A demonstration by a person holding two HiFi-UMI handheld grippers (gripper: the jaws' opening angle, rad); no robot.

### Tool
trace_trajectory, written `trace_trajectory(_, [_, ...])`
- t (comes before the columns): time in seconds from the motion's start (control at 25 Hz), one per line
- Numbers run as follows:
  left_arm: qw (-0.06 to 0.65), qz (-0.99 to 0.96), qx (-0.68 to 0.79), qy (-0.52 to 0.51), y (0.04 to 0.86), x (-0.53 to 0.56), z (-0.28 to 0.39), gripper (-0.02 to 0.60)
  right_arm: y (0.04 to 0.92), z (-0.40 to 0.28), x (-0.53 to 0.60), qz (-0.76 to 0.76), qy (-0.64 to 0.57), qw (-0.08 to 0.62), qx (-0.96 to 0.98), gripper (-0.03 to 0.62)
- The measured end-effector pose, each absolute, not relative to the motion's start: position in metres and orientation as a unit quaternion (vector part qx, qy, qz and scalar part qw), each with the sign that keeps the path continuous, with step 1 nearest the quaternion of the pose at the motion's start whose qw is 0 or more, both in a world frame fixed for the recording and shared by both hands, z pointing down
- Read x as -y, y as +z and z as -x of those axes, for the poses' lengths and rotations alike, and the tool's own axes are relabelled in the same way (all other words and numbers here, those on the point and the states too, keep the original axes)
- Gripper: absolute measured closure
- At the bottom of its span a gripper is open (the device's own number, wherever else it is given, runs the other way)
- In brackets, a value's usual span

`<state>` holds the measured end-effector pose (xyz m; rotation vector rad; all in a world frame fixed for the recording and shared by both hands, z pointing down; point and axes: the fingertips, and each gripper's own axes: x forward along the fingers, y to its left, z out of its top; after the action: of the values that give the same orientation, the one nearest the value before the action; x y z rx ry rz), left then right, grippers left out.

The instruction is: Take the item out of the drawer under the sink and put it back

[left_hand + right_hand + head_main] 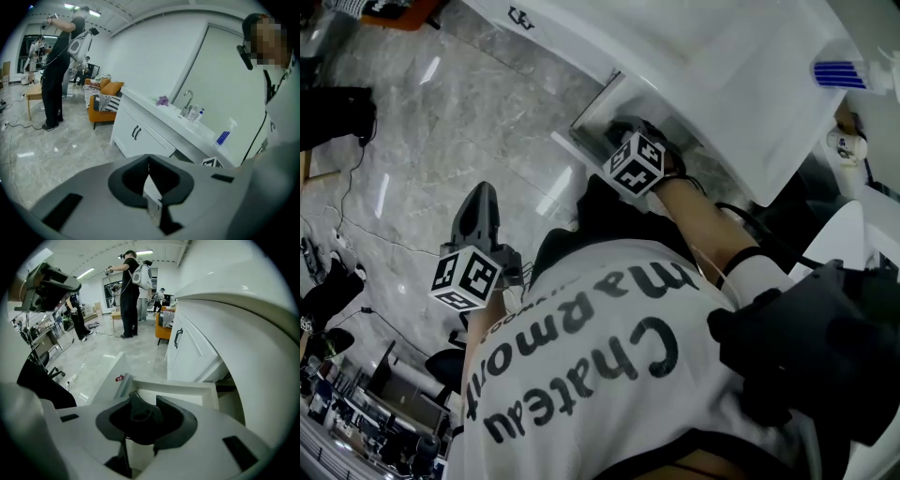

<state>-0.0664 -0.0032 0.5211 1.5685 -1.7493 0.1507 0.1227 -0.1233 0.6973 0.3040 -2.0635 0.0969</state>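
Bending over the open drawer (595, 103) under the sink (722, 75), I point my right gripper (621, 125) steeply down into it. In the right gripper view its jaws stand partly drawn in, with a small dark item (142, 412) between them. They appear to be clenched on it, with the pale drawer bottom showing behind. I cannot tell what the item is. Its long axis seems to run up along the jaws, though I can't be sure.

My left gripper (478, 202) hangs well apart from the drawer, over the marble floor (441, 122). Its jaws are pressed together on nothing.

The item sits inside the drawer, right at my right gripper and far from the left. I judge that the lift falls to the right hand, which must draw up and back toward me to clear the sink's overhanging edge.
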Motion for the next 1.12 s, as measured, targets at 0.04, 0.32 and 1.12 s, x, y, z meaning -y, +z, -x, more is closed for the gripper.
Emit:
trace_trajectory(0.04, [0.382,-0.617,0.686,0.058,0.52,0.005,0.066,0.572,0.693,-0.124,0.124,-0.131,0.045,0.497,0.857,0.473])
trace_trajectory(0.32, [0.365,-0.639,0.675,0.054,0.508,0.029,0.055,0.572,0.636,-0.123,0.133,-0.163,0.08,0.424,0.887,0.476])
trace_trajectory(1.12, [0.275,-0.725,0.631,-0.032,0.4,0.091,0.002,0.572,0.396,-0.109,0.156,-0.213,0.034,0.185,0.959,0.48])
